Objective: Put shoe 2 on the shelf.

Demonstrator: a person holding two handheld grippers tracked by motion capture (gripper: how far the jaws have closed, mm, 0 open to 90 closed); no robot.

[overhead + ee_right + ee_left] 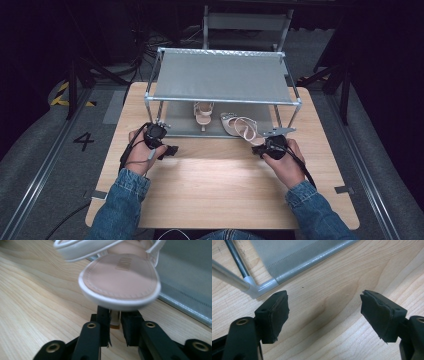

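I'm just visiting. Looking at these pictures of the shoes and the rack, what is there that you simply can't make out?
- Printed brand on the sandal insole, right gripper view: blurred.
- The sandal part the right gripper is shut on: hidden under the sole.
- Second sandal, high view: partly hidden by the rack top shelf.
- Left gripper, left gripper view: open; rack cut off by the edge.

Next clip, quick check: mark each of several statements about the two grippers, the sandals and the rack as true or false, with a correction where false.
1. The right gripper is shut on a sandal's heel. True.
2. The left gripper holds the other sandal. False: its jaws stand open over bare table.
3. Both sandals sit on the rack's top shelf. False: the far sandal stands on the lower shelf; the top shelf is bare.
4. The held sandal lies at the rack's front edge. True.
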